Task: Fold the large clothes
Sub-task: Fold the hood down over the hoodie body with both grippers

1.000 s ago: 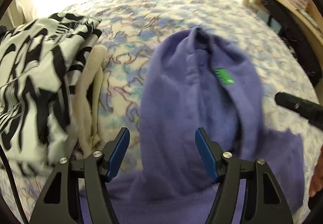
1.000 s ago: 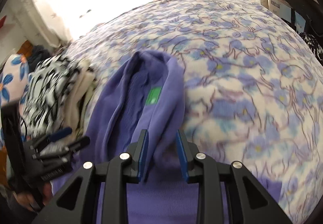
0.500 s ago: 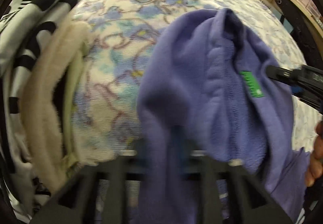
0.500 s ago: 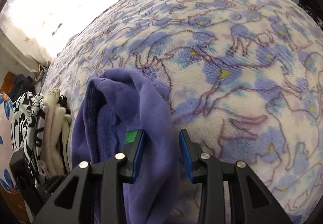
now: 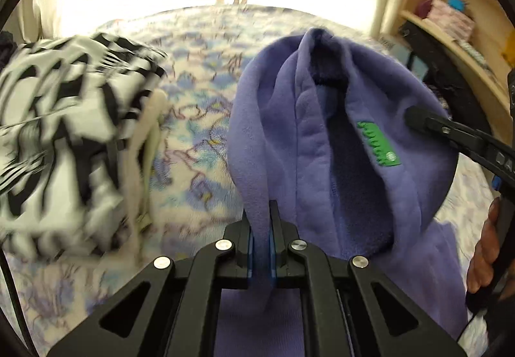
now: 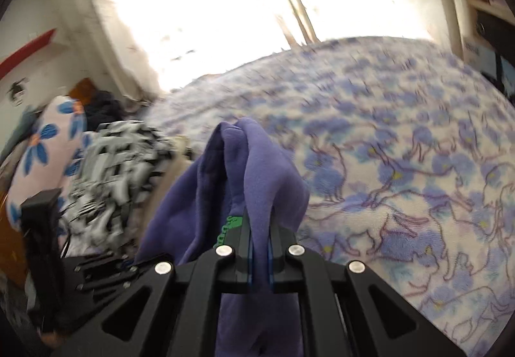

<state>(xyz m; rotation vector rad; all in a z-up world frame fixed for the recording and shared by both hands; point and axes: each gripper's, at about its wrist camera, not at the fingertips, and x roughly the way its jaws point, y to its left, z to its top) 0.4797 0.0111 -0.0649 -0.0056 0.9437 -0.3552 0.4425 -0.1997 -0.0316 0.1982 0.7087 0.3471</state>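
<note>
Hoodie hangs lengthwise (hood up) between both clamped tools.

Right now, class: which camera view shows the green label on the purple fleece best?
The left wrist view. There the green label lies fully visible inside the purple fleece. In the right wrist view only a sliver of it peeks out beside the right gripper.

Two wrist cameras, close over my bed.
Each looks forward along my tongs' fingers; both share the purple hoodie, the zebra-print pile and the bedspread.
</note>
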